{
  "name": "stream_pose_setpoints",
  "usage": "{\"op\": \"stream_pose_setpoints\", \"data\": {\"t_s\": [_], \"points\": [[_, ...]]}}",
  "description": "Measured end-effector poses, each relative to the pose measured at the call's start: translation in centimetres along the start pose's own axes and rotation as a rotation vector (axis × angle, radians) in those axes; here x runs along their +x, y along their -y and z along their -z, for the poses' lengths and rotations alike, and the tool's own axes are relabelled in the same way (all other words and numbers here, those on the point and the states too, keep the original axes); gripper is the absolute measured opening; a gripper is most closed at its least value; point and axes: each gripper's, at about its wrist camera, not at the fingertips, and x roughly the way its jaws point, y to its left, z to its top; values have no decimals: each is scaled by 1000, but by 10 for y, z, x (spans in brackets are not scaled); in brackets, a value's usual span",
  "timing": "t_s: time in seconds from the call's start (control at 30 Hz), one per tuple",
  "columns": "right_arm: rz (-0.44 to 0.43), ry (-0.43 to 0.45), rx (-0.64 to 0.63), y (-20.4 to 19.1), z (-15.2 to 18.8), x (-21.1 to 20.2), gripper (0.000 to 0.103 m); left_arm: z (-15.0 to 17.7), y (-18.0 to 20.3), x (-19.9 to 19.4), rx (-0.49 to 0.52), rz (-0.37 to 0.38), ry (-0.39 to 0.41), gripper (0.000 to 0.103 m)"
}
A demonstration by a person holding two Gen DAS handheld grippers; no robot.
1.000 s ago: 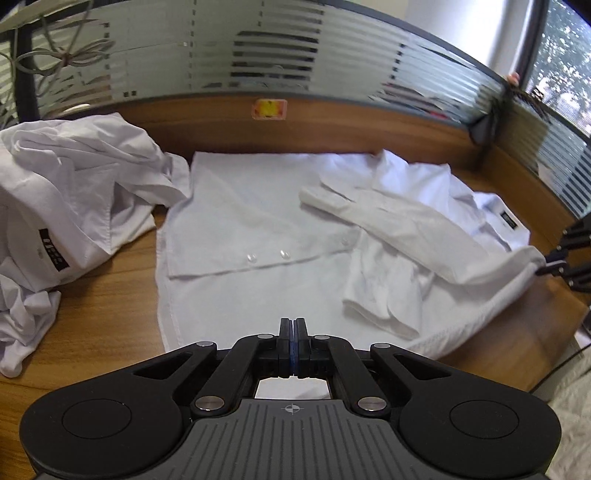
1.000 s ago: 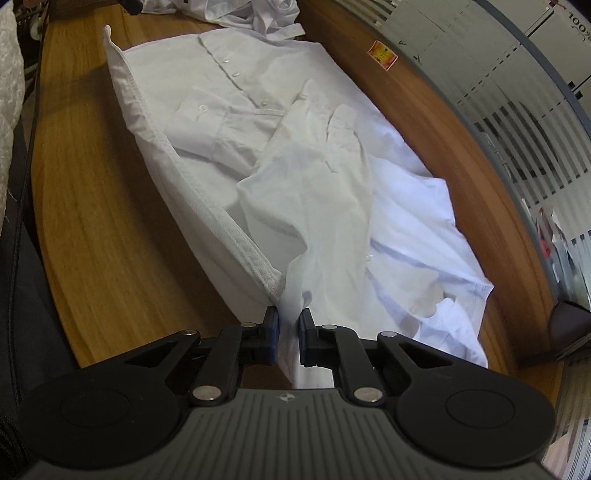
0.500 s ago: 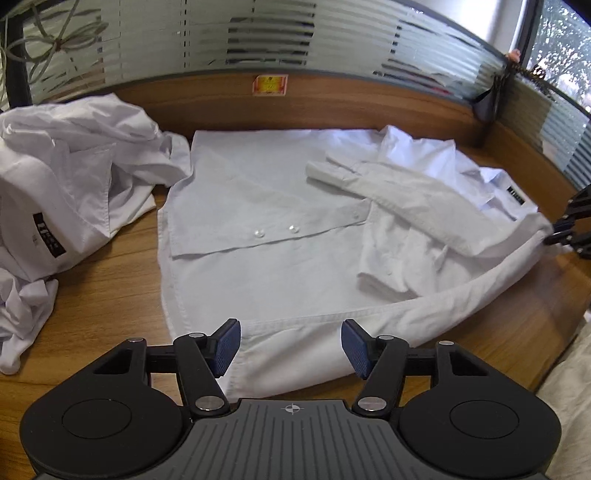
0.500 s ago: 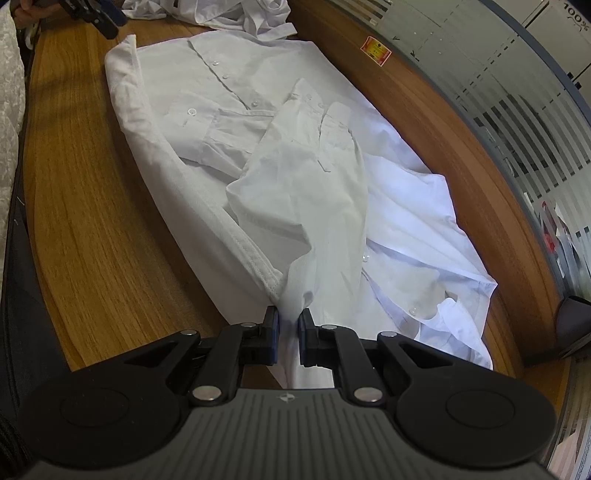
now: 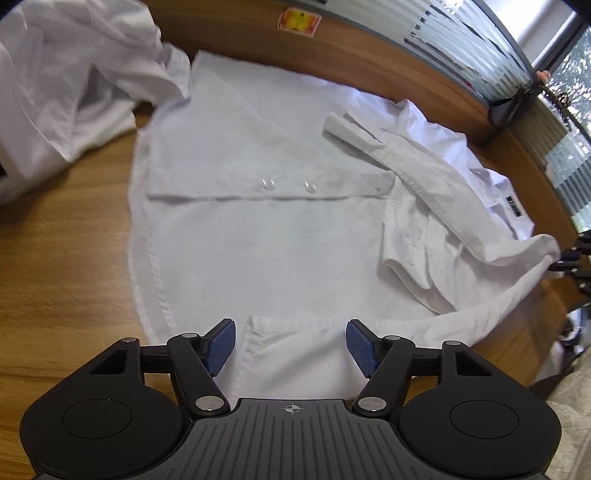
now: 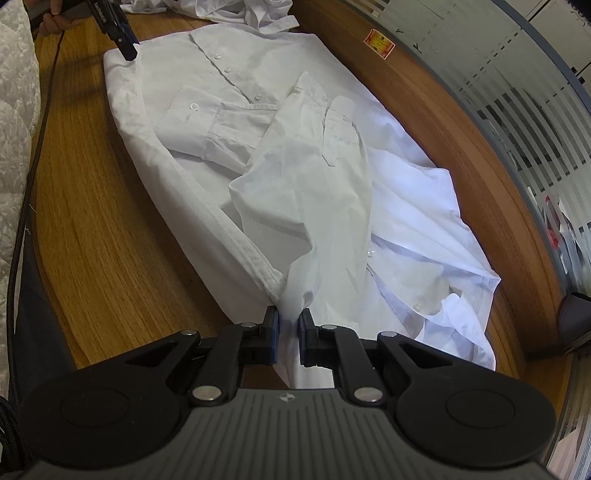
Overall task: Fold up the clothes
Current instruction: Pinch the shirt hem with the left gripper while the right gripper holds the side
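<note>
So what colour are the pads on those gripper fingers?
Blue pads, on black fingers; clearest in the left wrist view.

Shirt pile (image 5: pixel 66 74): your left wrist view cut it off at the worktop's far left corner.
Collar tag (image 5: pixel 514 206): its print was too small to read.
Wall sticker (image 5: pixel 298 20): blurred.

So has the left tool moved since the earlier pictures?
Yes. The left tool has dropped toward the white shirt; the orange sticker has slid up its view. Its jaws have just been opening, nothing gripped.
</note>
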Motion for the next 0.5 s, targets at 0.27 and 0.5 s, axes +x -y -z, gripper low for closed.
{"op": "stream_pose_setpoints", "data": {"t_s": [0.27,0.5], "points": [[7,-39,16,-4,0,1,11,8,10,-31,7,45,125,6],[-10,-108,0,30,-21,18,11,-14,25,-65,-10,52,263,6]]}}
